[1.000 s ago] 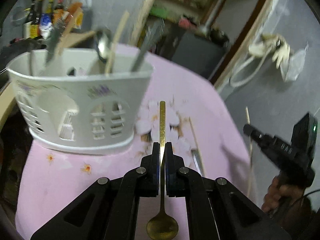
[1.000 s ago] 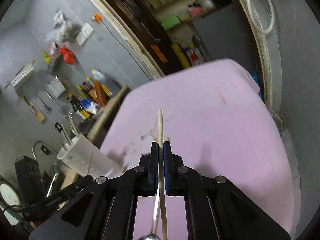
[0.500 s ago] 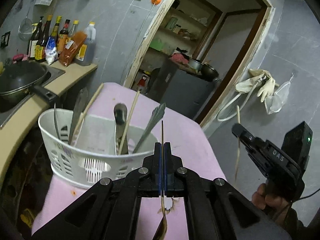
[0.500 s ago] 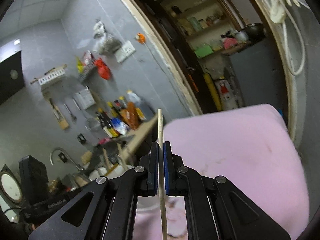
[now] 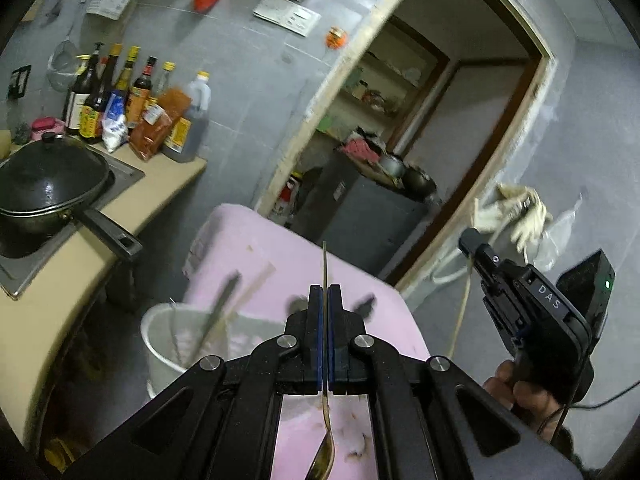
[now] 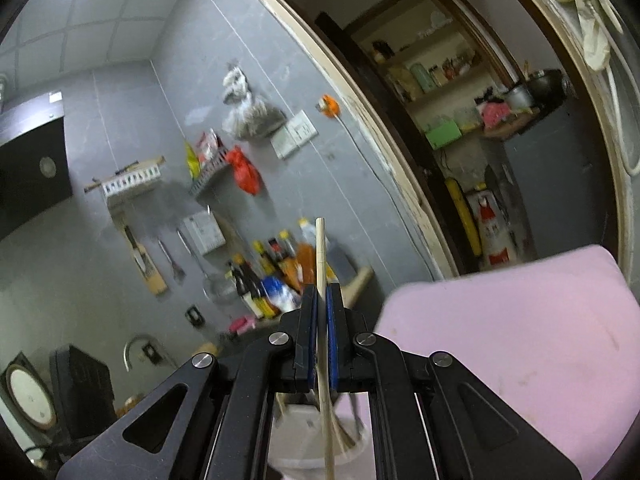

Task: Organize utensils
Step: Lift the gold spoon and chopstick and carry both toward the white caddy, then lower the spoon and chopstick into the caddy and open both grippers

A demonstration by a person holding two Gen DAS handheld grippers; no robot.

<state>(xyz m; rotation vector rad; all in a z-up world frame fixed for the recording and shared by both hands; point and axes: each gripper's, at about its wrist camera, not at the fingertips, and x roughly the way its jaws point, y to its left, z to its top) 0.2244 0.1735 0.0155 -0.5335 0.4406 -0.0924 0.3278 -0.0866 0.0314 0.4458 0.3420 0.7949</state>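
A: What differs from a second back?

B: Both views have swung up off the pink table point(image 5: 248, 240) to the grey wall and the doorway. A second ago the basket point(image 5: 168, 344) filled the left view's upper left; now it sits low and blurred, behind the left gripper point(image 5: 325, 304).

A: And the jaws?

B: The left gripper is clamped on the spoon point(image 5: 325, 432), as before: handle poking up past the tips, bowl hanging under the frame. The right gripper point(image 6: 321, 304) is closed on a chopstick point(image 6: 320, 248), its upper end standing above the pads, its lower end running down over the basket point(image 6: 296, 452).

A: What does one view show that the other misses?

B: The left view takes in the wok point(image 5: 52, 188), the bottles point(image 5: 132, 96), and the right gripper point(image 5: 476, 248) in a hand point(image 5: 520, 392) at the right. The right view has the wall racks point(image 6: 128, 184) and the tap point(image 6: 134, 348).

A: Room to move?

B: The basket stands at the table's left edge, near the counter point(image 5: 120, 216). Its utensils stick up, blurred. The table beyond lies bare to its far edge.
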